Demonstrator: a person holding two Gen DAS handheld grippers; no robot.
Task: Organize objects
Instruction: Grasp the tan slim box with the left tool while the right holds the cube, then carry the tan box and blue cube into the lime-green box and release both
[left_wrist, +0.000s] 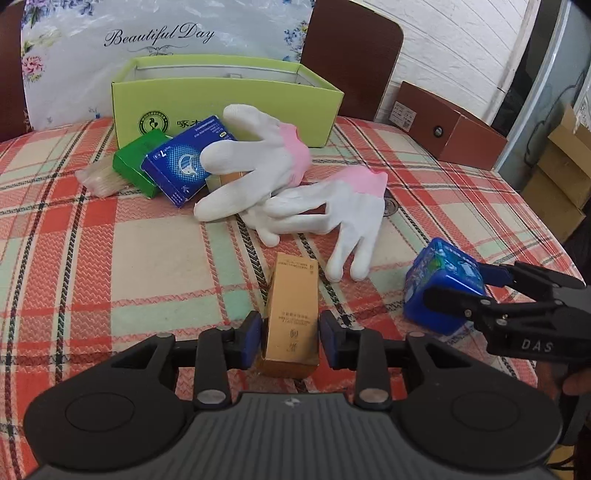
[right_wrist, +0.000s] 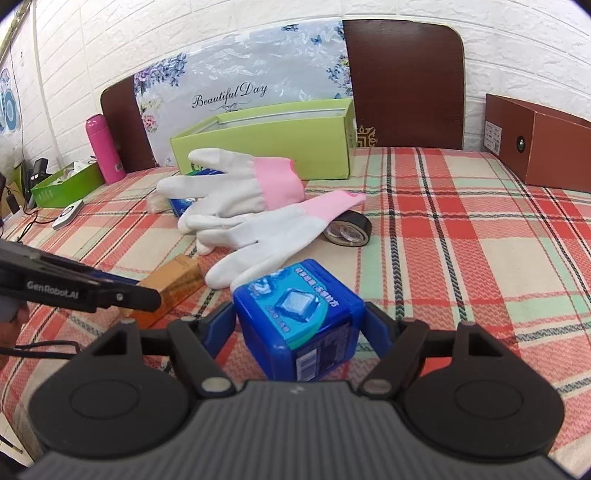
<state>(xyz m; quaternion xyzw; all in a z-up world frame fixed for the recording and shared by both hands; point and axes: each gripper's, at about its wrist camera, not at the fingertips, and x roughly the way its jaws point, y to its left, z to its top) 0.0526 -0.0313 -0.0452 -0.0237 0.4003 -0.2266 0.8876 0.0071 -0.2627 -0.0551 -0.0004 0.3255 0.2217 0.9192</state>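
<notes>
My left gripper (left_wrist: 290, 338) has its jaws around a gold carton (left_wrist: 291, 314) lying on the plaid tablecloth; the left pad touches it, a small gap shows at the right pad. My right gripper (right_wrist: 299, 325) straddles a blue cube container (right_wrist: 301, 317), with gaps on both sides. It shows in the left wrist view too (left_wrist: 439, 288). Two white gloves with pink cuffs (left_wrist: 266, 162) (left_wrist: 325, 210) lie in the middle. A blue box (left_wrist: 184, 158) and a green box (left_wrist: 138, 162) lie before an open lime-green box (left_wrist: 221, 96).
A roll of black tape (right_wrist: 349, 229) lies right of the gloves. A brown box (right_wrist: 535, 140) stands at the back right. A pink bottle (right_wrist: 103, 147) and a green tray (right_wrist: 66, 184) stand at the far left. Chair backs rise behind the table.
</notes>
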